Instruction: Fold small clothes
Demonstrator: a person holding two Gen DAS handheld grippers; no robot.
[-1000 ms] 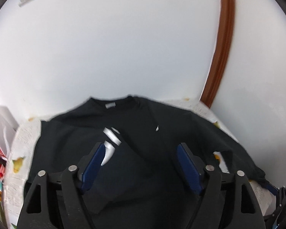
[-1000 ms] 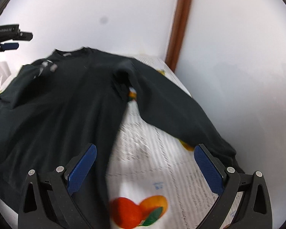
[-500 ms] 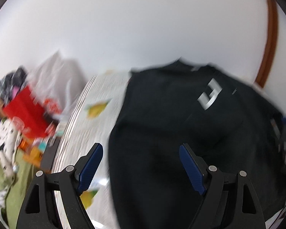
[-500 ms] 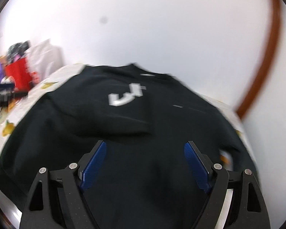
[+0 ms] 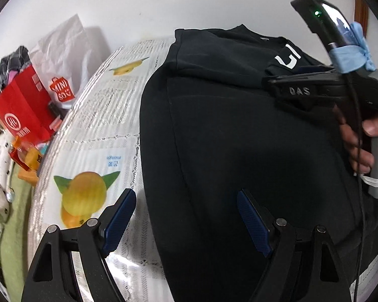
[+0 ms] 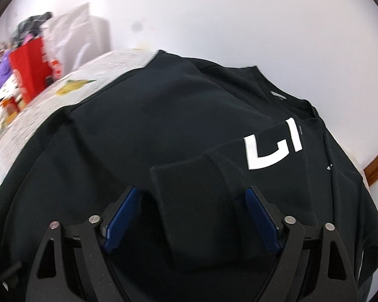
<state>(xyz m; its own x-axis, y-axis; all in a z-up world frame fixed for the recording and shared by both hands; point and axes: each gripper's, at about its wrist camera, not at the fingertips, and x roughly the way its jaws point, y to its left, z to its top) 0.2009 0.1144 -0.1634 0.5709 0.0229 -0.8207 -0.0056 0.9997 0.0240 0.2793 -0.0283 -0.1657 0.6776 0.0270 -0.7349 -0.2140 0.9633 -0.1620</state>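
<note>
A fruit-printed cloth (image 5: 93, 136) covers the desk, with a yellow fruit picture (image 5: 84, 196) near its front edge. Beyond its left edge stand a red paper bag (image 5: 22, 105) and a white plastic bag (image 5: 63, 58) against the white wall (image 5: 163, 5), beside a green spotted fabric (image 5: 2, 201).

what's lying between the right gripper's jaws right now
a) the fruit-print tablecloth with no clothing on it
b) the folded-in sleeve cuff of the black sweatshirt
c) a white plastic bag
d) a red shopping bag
b: in the right wrist view the ribbed sleeve cuff of the black sweatshirt lies across its chest between the blue pads of the right gripper, whose jaws are closing but not yet pressing on it.
</note>
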